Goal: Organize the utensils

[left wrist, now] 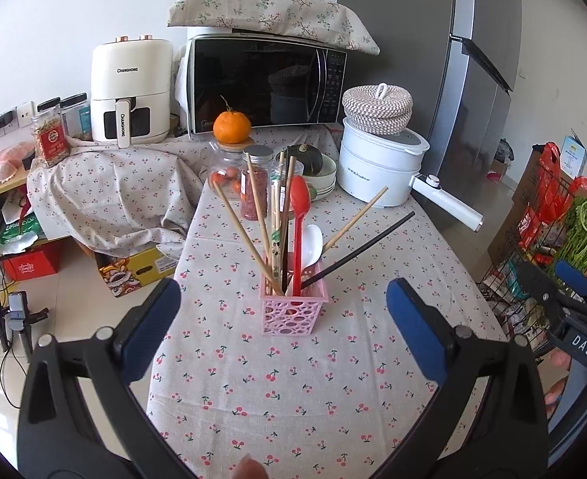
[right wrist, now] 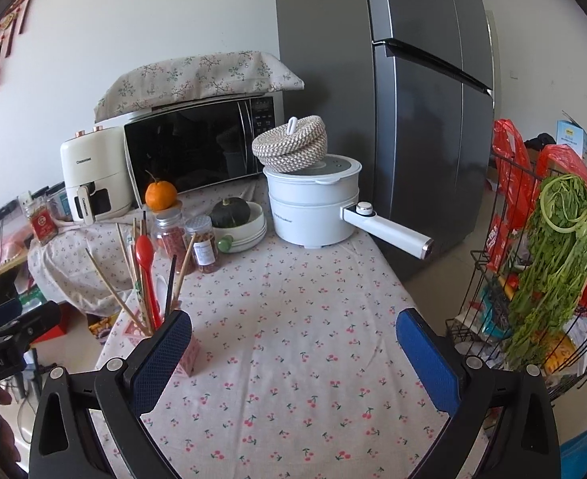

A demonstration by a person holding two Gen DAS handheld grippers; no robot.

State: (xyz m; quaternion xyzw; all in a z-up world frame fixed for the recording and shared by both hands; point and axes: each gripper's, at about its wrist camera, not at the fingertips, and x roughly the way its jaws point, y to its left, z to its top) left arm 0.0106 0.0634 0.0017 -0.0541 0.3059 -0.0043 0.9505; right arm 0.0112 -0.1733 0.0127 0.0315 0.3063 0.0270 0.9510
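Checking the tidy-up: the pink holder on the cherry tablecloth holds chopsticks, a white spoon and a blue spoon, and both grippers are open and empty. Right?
Not quite: the coloured spoon is red, not blue. The left wrist view shows the red spoon standing in the pink holder with the chopsticks and the white spoon. The rest stands: left gripper and right gripper are open and empty over the cherry tablecloth.

The right gripper (right wrist: 293, 343) hung over the bench (right wrist: 293, 359), jaws wide and empty. A pink holder (right wrist: 191, 353) of chopsticks (right wrist: 109, 283) and a red spoon (right wrist: 146, 257) stood near the bench's left edge, partly behind the left jaw.
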